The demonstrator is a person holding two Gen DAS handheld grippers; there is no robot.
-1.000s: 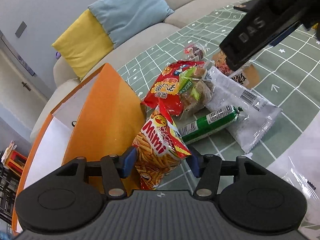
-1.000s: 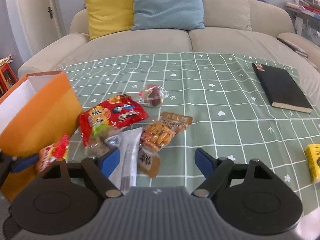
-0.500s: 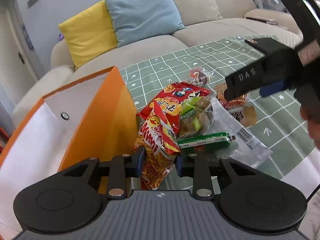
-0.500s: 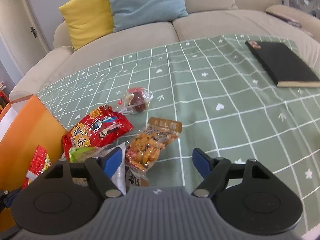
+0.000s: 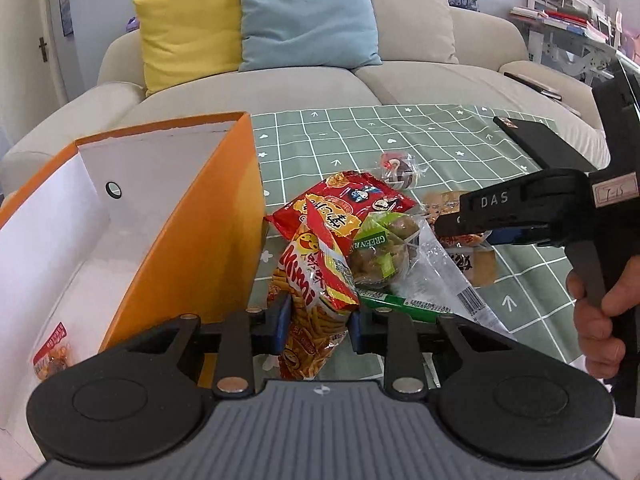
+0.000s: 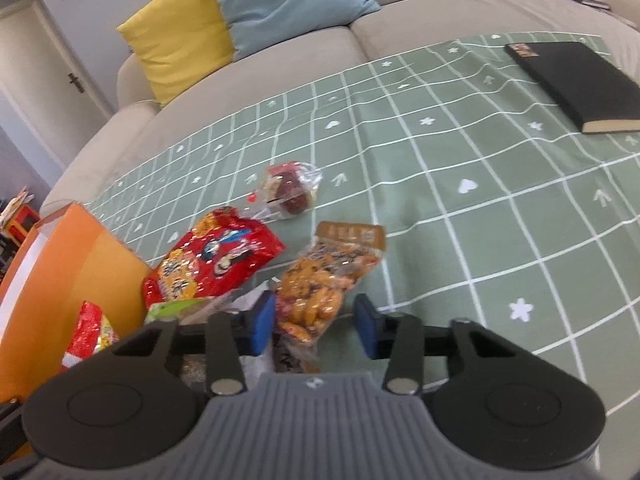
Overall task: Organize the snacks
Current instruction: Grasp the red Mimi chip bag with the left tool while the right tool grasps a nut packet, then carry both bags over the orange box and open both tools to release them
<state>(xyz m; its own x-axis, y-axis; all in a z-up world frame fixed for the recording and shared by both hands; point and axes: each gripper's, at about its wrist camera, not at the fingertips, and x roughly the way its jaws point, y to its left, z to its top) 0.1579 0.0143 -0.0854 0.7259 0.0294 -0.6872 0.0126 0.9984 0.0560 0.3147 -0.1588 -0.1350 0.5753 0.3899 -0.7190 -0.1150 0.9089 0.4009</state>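
Low in the frame's centre, the left gripper (image 5: 318,326) has its fingers clamped on the Mimi packet (image 5: 314,284), just right of the orange box (image 5: 208,216). It looks light, crinkly and slippery, so a mid-body pinch suits it. The right gripper (image 6: 315,322) sits parted around the peanut bag (image 6: 320,280)

The cloth (image 6: 460,208) is sage green with a white grid and small white hearts, stars and arrows. The box (image 5: 192,240) is orange outside, white inside. Cushions: yellow (image 5: 184,28) and pale blue (image 5: 308,16). The book (image 6: 576,80) is black.
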